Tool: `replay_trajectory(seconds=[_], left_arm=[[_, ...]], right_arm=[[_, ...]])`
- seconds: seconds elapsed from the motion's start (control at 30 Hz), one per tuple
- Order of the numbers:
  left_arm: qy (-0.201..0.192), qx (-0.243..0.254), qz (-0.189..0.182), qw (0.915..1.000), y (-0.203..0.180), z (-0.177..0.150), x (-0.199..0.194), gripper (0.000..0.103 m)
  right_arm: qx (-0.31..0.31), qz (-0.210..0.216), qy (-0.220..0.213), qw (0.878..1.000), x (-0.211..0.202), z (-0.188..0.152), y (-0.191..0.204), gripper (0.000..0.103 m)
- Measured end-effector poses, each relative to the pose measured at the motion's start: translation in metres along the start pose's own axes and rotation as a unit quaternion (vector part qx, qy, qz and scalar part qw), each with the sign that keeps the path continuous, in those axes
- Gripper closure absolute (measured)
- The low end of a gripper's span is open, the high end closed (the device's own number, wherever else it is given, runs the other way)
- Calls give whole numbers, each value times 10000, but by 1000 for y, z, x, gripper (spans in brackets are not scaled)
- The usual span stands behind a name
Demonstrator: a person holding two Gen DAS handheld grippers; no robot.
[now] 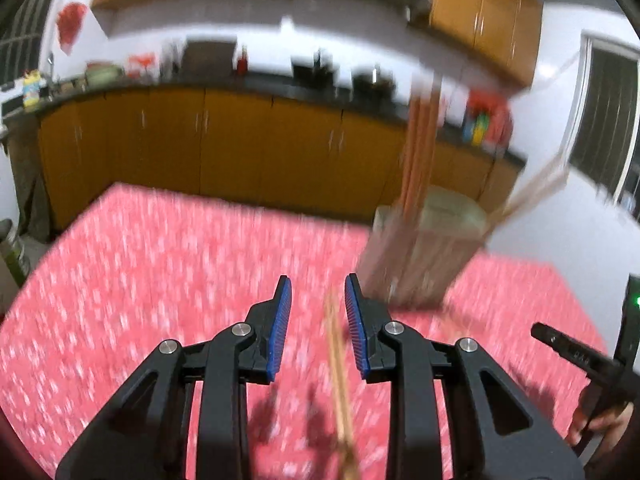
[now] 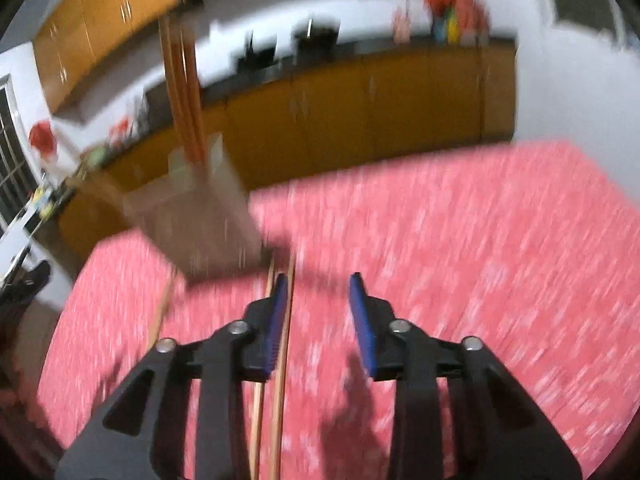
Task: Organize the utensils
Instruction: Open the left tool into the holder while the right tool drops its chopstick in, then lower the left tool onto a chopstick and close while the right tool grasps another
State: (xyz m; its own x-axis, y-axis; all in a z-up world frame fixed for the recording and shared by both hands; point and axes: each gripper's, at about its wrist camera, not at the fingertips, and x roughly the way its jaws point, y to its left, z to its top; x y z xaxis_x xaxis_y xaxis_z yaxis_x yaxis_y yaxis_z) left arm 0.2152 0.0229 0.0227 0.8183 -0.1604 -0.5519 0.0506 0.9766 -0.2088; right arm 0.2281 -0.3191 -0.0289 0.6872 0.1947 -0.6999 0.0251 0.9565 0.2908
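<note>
A red patterned tablecloth [image 1: 160, 280] covers the table. Both grippers are released: the left gripper [image 1: 318, 300] straddles a loose chopstick [image 1: 338, 360], untouched, and the right gripper [image 2: 318, 300] has chopsticks [image 2: 286, 320] beside its left finger. Farther off, near the far edge, a blurred, seemingly clear holder [image 1: 420, 256] holds upright chopsticks before orange cabinets [image 1: 240, 148].

A red-and-white patterned tablecloth [image 1: 160, 264] covers the near surface. Beyond it, orange lower cabinets [image 1: 224, 148] run under a dark countertop [image 1: 256, 80], with matching upper cabinets [image 1: 484, 12] at far right beside a barred window [image 1: 608, 120].
</note>
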Motion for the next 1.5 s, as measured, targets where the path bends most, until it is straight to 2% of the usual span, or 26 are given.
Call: replay_trajectory(seconds=[0.13, 0.27, 0.33, 0.37, 0.43, 0.53, 0.63, 0.8, 1.03, 1.17, 1.23, 1.3, 1.5], left_arm=[[582, 59, -89, 9983, 4, -36, 19, 75], [850, 38, -269, 9960, 8, -56, 25, 75], [950, 18, -334, 9949, 9, -65, 27, 75], [981, 6, -359, 9945, 9, -68, 27, 75], [1070, -39, -418, 9934, 7, -73, 26, 76], [1199, -86, -521, 9914, 6, -79, 27, 80], [1330, -83, -625, 9891, 4, -87, 28, 83], [1497, 25, -702, 9862, -1, -98, 31, 87], [1570, 304, -460, 9861, -10, -102, 35, 89], [1529, 662, -255, 9857, -22, -104, 38, 89], [1529, 687, -230, 9856, -23, -103, 39, 89], [1525, 677, -163, 9859, -22, -102, 41, 95], [1512, 556, 93, 9869, -7, -89, 51, 96]], right_arm=[[-347, 158, 505, 9980, 18, -32, 17, 84], [-624, 113, 744, 9952, 26, -53, 31, 84], [-741, 8, 798, 9941, 28, -59, 33, 90], [-798, -61, 739, 9941, 27, -62, 33, 94], [-841, -293, 665, 9938, 29, -65, 31, 95], [-628, -419, 595, 9954, 31, -60, 17, 95], [-512, -412, 545, 9963, 30, -58, 11, 95], [-652, -490, 492, 9955, 27, -60, 12, 95], [-687, -494, 482, 9952, 28, -60, 14, 95], [-748, -564, 484, 9944, 28, -62, 17, 95], [-733, -567, 514, 9944, 26, -62, 18, 94], [-758, -564, 522, 9942, 25, -64, 19, 93], [-864, -638, 461, 9932, 26, -63, 18, 95]])
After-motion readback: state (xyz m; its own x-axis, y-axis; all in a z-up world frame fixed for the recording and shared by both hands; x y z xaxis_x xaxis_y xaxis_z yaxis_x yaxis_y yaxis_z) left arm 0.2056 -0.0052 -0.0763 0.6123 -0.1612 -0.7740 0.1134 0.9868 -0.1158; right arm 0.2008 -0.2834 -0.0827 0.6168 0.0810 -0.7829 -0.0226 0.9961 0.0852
